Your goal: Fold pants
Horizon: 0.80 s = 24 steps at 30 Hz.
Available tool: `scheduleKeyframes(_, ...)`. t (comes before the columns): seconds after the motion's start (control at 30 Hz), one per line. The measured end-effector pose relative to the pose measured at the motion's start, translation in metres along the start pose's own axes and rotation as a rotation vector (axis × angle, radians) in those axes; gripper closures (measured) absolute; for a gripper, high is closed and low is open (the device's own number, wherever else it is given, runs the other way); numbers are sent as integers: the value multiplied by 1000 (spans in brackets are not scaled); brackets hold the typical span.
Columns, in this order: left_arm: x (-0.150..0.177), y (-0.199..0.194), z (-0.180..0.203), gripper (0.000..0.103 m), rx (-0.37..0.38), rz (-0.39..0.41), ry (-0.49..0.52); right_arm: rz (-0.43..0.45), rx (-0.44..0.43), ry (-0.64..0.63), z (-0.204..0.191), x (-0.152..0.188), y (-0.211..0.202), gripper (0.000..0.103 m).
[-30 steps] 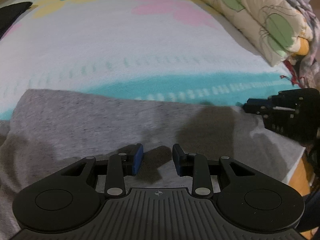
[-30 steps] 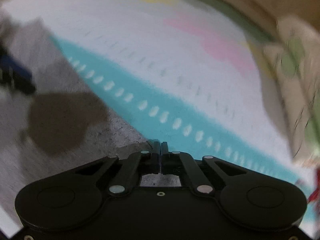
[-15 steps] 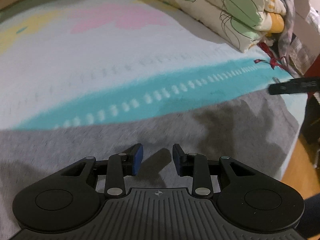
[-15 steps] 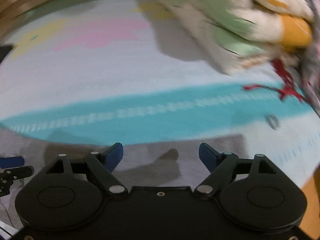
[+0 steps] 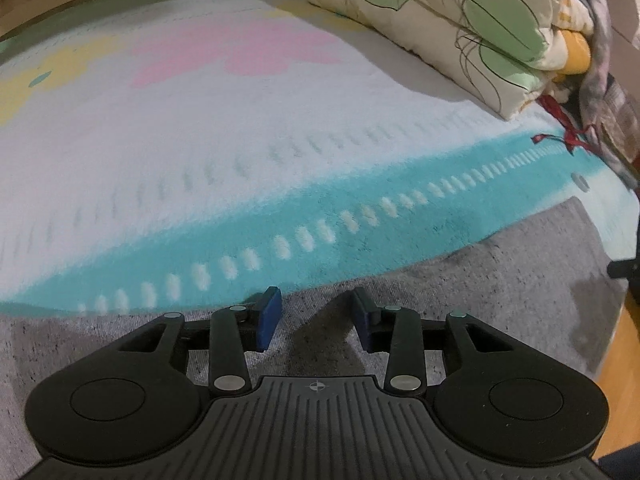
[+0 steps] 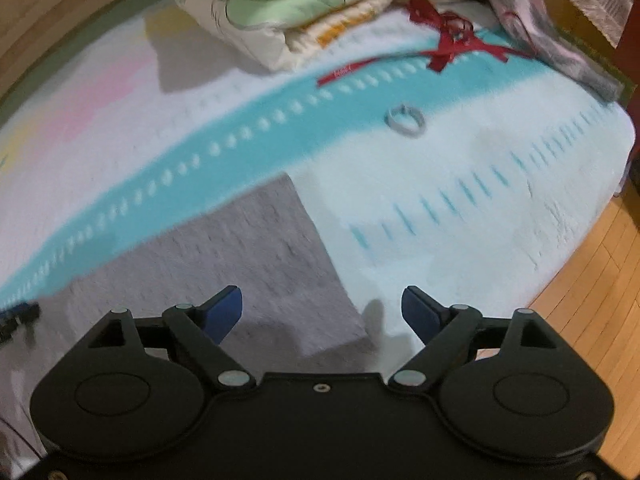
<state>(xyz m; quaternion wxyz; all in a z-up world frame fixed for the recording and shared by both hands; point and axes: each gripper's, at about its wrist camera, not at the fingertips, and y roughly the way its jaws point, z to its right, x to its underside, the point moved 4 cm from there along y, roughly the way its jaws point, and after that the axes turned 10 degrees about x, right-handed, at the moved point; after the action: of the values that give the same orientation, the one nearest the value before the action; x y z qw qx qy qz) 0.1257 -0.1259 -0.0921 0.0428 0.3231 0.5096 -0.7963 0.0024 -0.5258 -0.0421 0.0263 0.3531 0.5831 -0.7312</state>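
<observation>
Left gripper [image 5: 316, 314] tilted down over grey pants [image 5: 500, 280], jaws opening, nothing between them. Right gripper [image 6: 322, 312] also angled down, jaws opening wide above the pants' corner, empty. Pants lie flat on the blanket's [image 5: 200, 140] teal stripe edge.

The pants [image 5: 500, 280] are heather grey, a soft knit with dark flecks, lying flat on the blanket [image 5: 200, 140]. Their far edge runs right along the blanket's teal stripe and covers a bit of it. In the right wrist view one squared-off corner [image 6: 340, 320] sits on the pale part of the blanket, near its edge. Looks pretty smooth, no big wrinkles.
</observation>
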Motion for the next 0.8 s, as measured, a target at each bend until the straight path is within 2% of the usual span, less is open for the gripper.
scheduleKeyframes(0.03,0,0,0,66,3,1,-1,-17,-27,-10,3,5,2,18)
scheduleKeyframes(0.1,-1,-1,-1,66,6,3,-7,-63,-99,-11,6,14,8,29)
scheduleKeyframes(0.13,-1,-1,-1,66,5,2,-4,-86,-135,-7,7,16,12,39)
scheduleKeyframes(0.17,-1,-1,0,65,15,1,13,-112,-168,-2,8,19,16,40)
scheduleKeyframes(0.4,-3,-3,4,65,7,8,25,-111,-223,40,15,23,24,38)
scheduleKeyframes(0.47,-1,-9,9,65,17,15,22,-112,-232,78,16,21,27,35)
scheduleKeyframes(0.53,2,-14,17,65,41,13,39,-102,-215,86,13,21,27,36)
scheduleKeyframes(0.6,8,-19,29,65,70,6,71,-70,-162,21,5,21,24,41)
scheduleKeyframes(0.67,16,-23,39,65,95,0,103,-27,-139,-40,-5,22,17,60)
scheduleKeyframes(0.73,24,-26,49,65,116,-11,129,-11,-158,-66,-11,23,10,79)
scheduleKeyframes(0.8,33,-26,56,65,129,-25,152,-11,-156,-63,-13,22,8,79)
